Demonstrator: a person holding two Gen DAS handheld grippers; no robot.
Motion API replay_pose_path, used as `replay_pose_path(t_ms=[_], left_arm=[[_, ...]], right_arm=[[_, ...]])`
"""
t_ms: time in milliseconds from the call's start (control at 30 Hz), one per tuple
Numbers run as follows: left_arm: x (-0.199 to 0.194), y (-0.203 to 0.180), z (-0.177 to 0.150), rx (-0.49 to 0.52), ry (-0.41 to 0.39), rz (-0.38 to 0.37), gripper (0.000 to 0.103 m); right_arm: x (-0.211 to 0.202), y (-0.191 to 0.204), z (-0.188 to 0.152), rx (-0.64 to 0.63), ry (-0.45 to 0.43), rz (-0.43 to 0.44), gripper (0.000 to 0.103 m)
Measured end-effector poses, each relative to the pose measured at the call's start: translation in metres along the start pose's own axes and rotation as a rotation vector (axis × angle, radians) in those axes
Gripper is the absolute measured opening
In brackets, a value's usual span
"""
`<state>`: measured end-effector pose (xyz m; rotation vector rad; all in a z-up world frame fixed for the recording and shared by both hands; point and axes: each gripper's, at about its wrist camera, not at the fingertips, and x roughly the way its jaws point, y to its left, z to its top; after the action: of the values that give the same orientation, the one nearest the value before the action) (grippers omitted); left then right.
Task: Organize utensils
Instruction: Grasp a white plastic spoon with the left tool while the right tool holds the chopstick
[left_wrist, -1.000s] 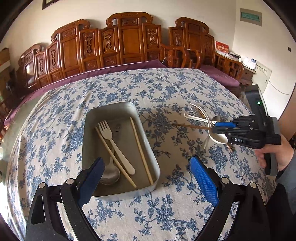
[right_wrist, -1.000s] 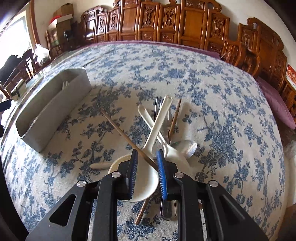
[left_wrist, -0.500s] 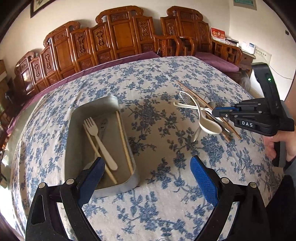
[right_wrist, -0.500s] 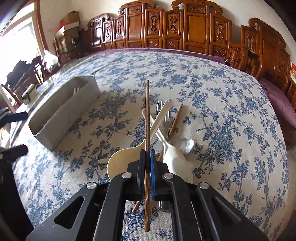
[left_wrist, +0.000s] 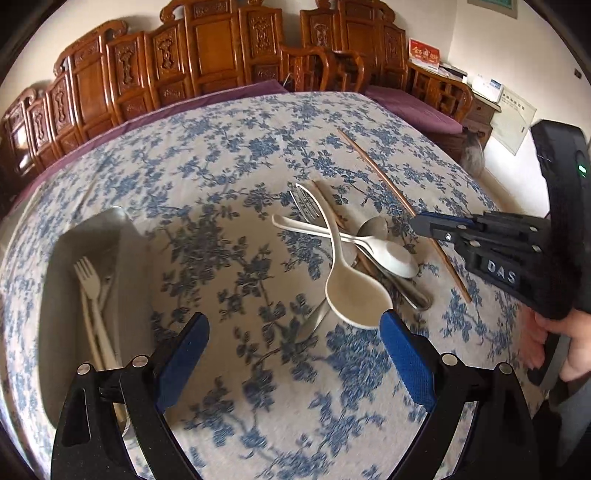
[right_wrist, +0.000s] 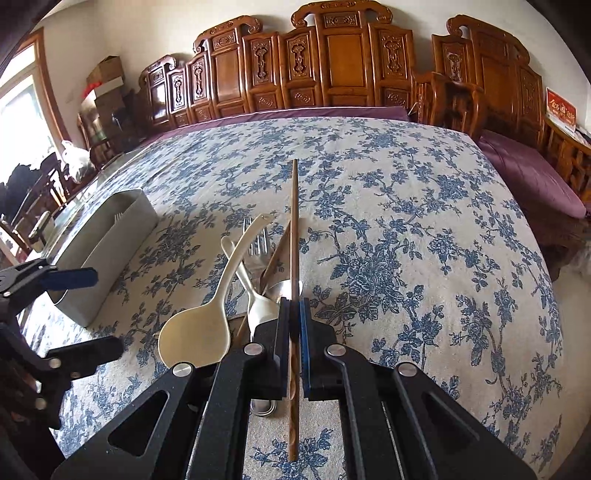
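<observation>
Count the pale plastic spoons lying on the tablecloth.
2. The cream spoon lies nearest the left wrist camera; the white spoon crosses its handle, bowl just beyond. Others may be hidden beneath.

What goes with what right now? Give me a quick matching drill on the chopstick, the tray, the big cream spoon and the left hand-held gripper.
Things:
1. brown chopstick
2. metal tray
3. big cream spoon
4. left hand-held gripper

States:
A. open, holding nothing
B. lying in the pile on the tablecloth
C. clamped in the right hand-held gripper
D. holds a cream fork

Pairs: 1-C, 2-D, 3-B, 4-A
</observation>
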<state>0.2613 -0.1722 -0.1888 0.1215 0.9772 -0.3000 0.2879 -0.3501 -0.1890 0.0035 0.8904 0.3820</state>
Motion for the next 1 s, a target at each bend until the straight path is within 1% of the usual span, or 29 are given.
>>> replay_pose_path(t_ms=[167, 233, 267, 333, 367, 433, 500, 667, 700, 733, 767, 800, 833, 867, 1000], left_arm=[[0.024, 0.001, 0.008, -0.076, 0.045, -0.04, 0.09], [0.031, 0.0, 0.01, -0.097, 0.061, -0.055, 0.081], [0.033, -0.001, 0.011, -0.101, 0.068, -0.056, 0.079], [0.037, -0.004, 0.013, -0.107, 0.074, -0.066, 0.071], [0.039, -0.005, 0.013, -0.111, 0.079, -0.076, 0.068], [0.042, -0.007, 0.014, -0.116, 0.089, -0.087, 0.057], [0.046, -0.01, 0.013, -0.128, 0.104, -0.101, 0.051], [0.051, -0.011, 0.011, -0.148, 0.12, -0.098, 0.047], [0.051, -0.011, 0.01, -0.155, 0.12, -0.101, 0.043], [0.051, -0.01, 0.01, -0.162, 0.123, -0.107, 0.036], [0.052, -0.008, 0.009, -0.172, 0.129, -0.113, 0.032], [0.052, -0.007, 0.01, -0.178, 0.133, -0.117, 0.025], [0.051, -0.005, 0.009, -0.184, 0.134, -0.121, 0.016], [0.05, -0.004, 0.009, -0.189, 0.133, -0.124, 0.011], [0.039, 0.003, 0.007, -0.199, 0.103, -0.103, 0.007]], right_arm=[[0.002, -0.001, -0.001, 0.0, 0.002, -0.002, 0.006], [0.003, -0.001, -0.001, 0.0, 0.002, -0.004, 0.006], [0.003, -0.001, -0.001, 0.0, 0.002, -0.004, 0.006], [0.002, -0.001, 0.0, 0.003, 0.002, -0.002, 0.006], [0.002, -0.001, 0.0, 0.004, 0.001, -0.001, 0.006], [0.003, -0.002, 0.0, 0.007, -0.001, 0.0, 0.006], [0.003, -0.003, 0.001, 0.008, -0.001, -0.001, 0.006], [0.002, -0.003, 0.002, 0.009, -0.001, -0.006, 0.006], [0.002, -0.002, 0.002, 0.007, -0.002, -0.009, 0.006], [0.002, -0.001, 0.002, 0.005, -0.003, -0.012, 0.006], [0.001, 0.0, 0.002, 0.002, -0.004, -0.015, 0.006], [0.001, 0.0, 0.003, 0.0, -0.005, -0.016, 0.006], [0.001, 0.0, 0.003, 0.0, -0.005, -0.017, 0.006], [0.001, 0.001, 0.003, -0.002, -0.006, -0.018, 0.006], [0.001, 0.005, 0.003, -0.008, -0.004, -0.019, 0.006]])
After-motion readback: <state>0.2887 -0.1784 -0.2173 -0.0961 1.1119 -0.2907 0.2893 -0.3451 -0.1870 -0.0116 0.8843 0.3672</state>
